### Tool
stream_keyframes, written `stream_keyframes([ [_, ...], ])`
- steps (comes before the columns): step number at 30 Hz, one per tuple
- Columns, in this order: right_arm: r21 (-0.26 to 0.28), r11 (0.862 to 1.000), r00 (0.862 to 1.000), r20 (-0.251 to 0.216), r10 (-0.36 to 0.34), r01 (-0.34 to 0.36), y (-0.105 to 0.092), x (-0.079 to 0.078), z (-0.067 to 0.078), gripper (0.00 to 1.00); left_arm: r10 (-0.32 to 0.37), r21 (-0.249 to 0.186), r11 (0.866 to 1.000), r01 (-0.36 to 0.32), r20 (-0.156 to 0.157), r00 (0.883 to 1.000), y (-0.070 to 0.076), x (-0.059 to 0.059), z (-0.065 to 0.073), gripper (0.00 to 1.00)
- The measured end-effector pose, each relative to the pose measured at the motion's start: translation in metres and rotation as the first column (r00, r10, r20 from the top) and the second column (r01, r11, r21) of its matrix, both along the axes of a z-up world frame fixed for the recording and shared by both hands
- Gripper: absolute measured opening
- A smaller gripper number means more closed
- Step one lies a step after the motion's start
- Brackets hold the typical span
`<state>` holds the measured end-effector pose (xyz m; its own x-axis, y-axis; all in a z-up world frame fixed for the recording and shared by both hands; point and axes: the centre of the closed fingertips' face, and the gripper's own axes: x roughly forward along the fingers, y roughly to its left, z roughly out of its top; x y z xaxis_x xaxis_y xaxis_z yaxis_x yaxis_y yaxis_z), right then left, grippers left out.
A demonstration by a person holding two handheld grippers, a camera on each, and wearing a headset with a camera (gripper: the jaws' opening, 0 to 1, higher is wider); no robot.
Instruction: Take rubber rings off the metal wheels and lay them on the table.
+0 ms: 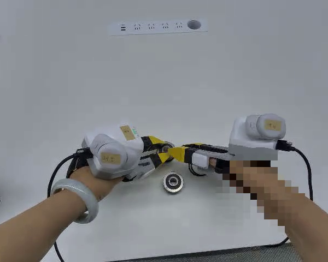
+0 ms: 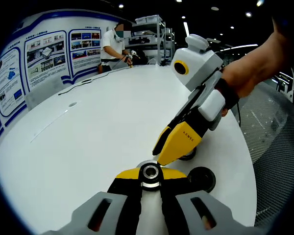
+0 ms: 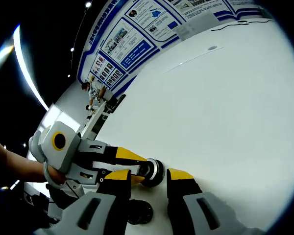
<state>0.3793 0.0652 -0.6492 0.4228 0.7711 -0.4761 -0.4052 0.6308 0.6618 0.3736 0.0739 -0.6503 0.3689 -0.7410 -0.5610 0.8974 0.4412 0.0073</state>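
Left gripper view: left gripper (image 2: 150, 175) squeezes 1 wheel (image 2: 150, 172), likely hard and heavy. Right gripper (image 3: 154, 174) jaws sit apart around it; pinch the soft ring (image 3: 160, 172) at its edge.

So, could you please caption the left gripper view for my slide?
Left gripper holds a metal wheel; the right gripper sits close beside it.

We see a smooth, matt white surface (image 1: 164, 82). The small round metal wheel (image 2: 150, 172) between the left tongs (image 2: 150, 178) gleams like polished steel; a second shiny metal wheel (image 1: 174, 182) carries dull black rubber. The right tongs (image 3: 149, 176), like the left, have matt yellow and black plastic tips under satin white plastic housings. The pale green bracelet (image 1: 92, 206) is glossy.
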Motion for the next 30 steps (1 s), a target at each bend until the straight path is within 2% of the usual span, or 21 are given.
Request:
stream_keyframes([
  [8,0.034,0.999,0.999,-0.048,-0.011,0.013,0.006,0.004,-0.008,0.30,0.003,-0.009,1.000,-0.003,0.002,1.000,0.000,0.000,0.000,0.14],
  [15,0.074,0.997,0.996,-0.086,-0.012,0.019,0.010,0.002,-0.008,0.30,0.008,-0.015,1.000,-0.008,0.003,1.000,0.000,-0.001,0.000,0.14],
  [26,0.107,0.994,0.994,-0.106,-0.019,0.031,0.005,-0.007,0.002,0.28,0.008,-0.018,1.000,-0.008,0.006,1.000,0.001,0.001,-0.002,0.14],
  [30,0.112,0.993,0.994,-0.109,-0.020,0.032,0.003,-0.011,0.004,0.24,0.008,-0.019,1.000,-0.007,0.006,1.000,0.001,0.000,-0.002,0.14],
])
